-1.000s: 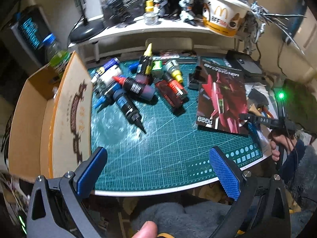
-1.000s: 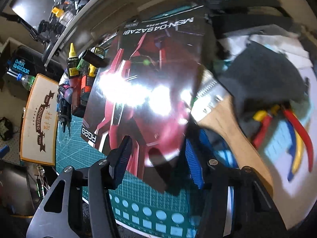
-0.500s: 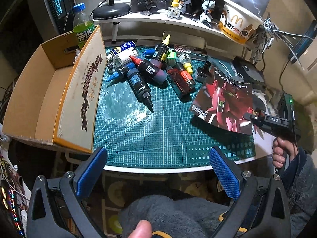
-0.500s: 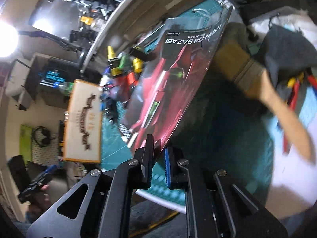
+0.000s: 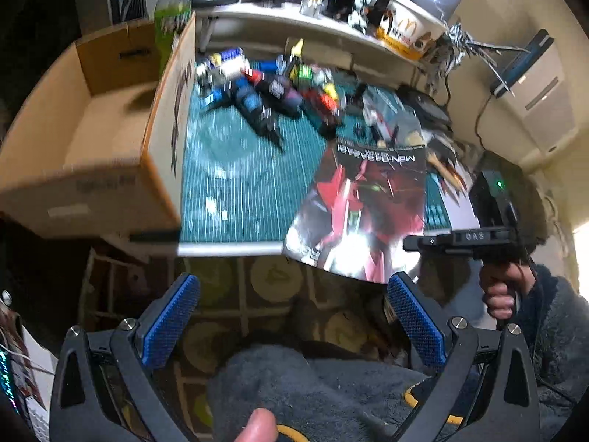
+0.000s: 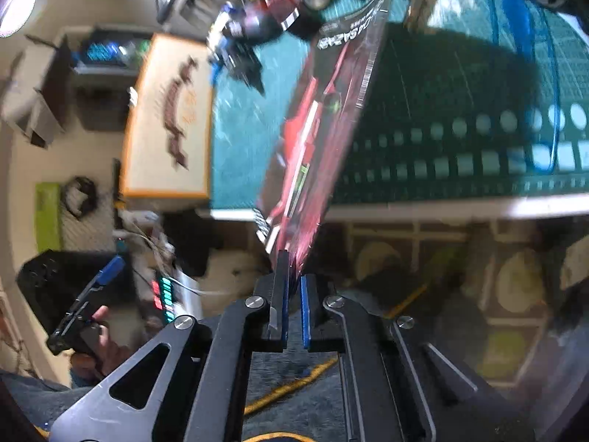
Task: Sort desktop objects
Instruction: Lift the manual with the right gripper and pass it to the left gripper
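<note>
Right tool (image 6: 292,294) is clamped on the booklet's (image 5: 362,206) near edge, lifted off the green cutting mat (image 5: 235,180) at the surface's front. I judge it's mid-carry; next I'd swing it to the cardboard box (image 5: 110,140). Left tool (image 5: 294,316) hangs apart, empty, angled downward.
</note>
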### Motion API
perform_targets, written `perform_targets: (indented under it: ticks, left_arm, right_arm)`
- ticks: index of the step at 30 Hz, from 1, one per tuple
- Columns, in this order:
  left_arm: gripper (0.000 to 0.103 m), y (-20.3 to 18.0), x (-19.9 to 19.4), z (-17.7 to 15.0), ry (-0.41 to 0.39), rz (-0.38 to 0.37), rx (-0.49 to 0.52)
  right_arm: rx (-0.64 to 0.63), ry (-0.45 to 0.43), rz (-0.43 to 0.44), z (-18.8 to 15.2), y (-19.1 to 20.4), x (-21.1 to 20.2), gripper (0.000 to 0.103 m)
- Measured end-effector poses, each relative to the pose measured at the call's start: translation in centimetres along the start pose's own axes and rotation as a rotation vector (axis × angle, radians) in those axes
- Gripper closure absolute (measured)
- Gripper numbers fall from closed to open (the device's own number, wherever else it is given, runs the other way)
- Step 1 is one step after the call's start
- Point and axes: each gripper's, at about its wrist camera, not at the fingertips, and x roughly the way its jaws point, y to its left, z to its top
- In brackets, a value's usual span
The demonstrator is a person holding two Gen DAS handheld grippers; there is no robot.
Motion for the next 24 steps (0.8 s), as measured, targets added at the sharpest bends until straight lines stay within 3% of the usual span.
perform_targets:
  ticks: [6,10,12,15,17,19,24]
  left_arm:
    - [0.000,0.9,2.8,-1.8,0.087,-0.010,0.042]
    - [0.000,1.9,5.4,-2.1,0.075,-0.124,-0.068]
    - [0.000,1.6,7.0,-2.2,0.066,-0.148,-0.066]
    - [0.000,0.1,10.0,-2.0,0.097,-0.140,-0.014]
    - [0.000,-0.5,11.5,-1.7,0.114,-0.155,-0.022]
    - [0.000,-0.5,13.2,-1.3,0.153,-0.171,-0.063]
    - [0.001,1.4,16.3,-1.8,0.170,-0.278,-0.199]
  right_arm:
    - [-0.021,0.054,-0.124,0.3,-0.6,0.2,0.097]
    - [-0.033,0.093,-0.193,0.9,-2.4,-0.9,0.097]
    - [-0.030,0.086,-0.208,1.4,-3.5,-1.4,0.096]
    - [-0.018,0.061,-0.215,1.6,-4.7,-2.4,0.084]
    - [-0.008,0.032,-0.202,1.4,-5.3,-3.3,0.065]
    - [0.008,-0.012,-0.189,0.7,-5.8,-4.2,0.053]
    - [0.093,-0.082,-0.079,-3.9,-9.1,-5.4,0.040]
